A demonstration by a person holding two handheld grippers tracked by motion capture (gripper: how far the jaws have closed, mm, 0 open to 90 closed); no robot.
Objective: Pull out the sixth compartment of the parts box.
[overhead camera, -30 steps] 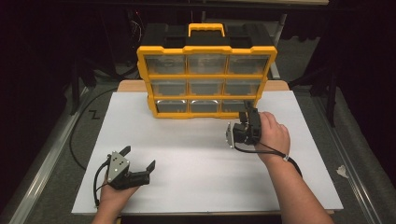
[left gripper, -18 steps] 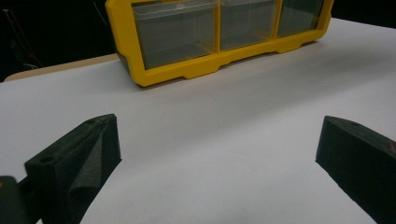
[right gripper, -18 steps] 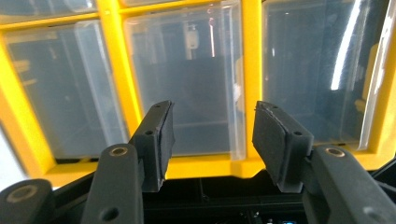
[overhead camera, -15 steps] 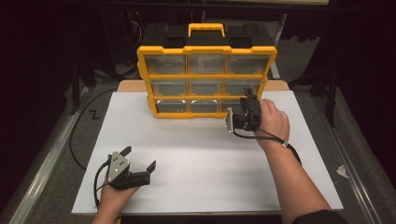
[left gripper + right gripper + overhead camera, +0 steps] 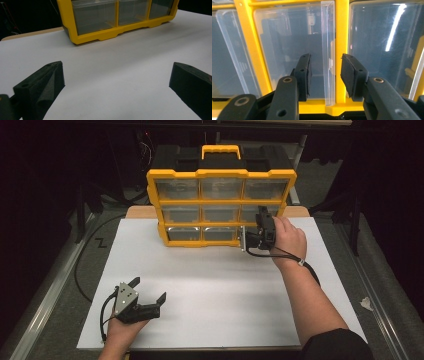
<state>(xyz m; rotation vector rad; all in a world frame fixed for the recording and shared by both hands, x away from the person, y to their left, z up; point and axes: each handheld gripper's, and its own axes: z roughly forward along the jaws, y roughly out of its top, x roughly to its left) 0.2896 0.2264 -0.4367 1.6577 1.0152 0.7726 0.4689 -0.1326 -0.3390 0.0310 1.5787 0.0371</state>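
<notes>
Fingers of the right gripper [image 5: 324,75] have just been closing astride a clear plastic drawer's raised lip [image 5: 328,52] on the yellow-framed organiser cabinet [image 5: 220,172]; we cannot tell if they touch. We see the left gripper [image 5: 148,290] wide open, empty, over the white surface [image 5: 215,285].

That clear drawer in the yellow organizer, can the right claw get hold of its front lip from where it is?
Probably yes. The right claw already straddles the clear drawer's raised lip, its jaws just closing but not yet pressing, and nothing stands between.
</notes>
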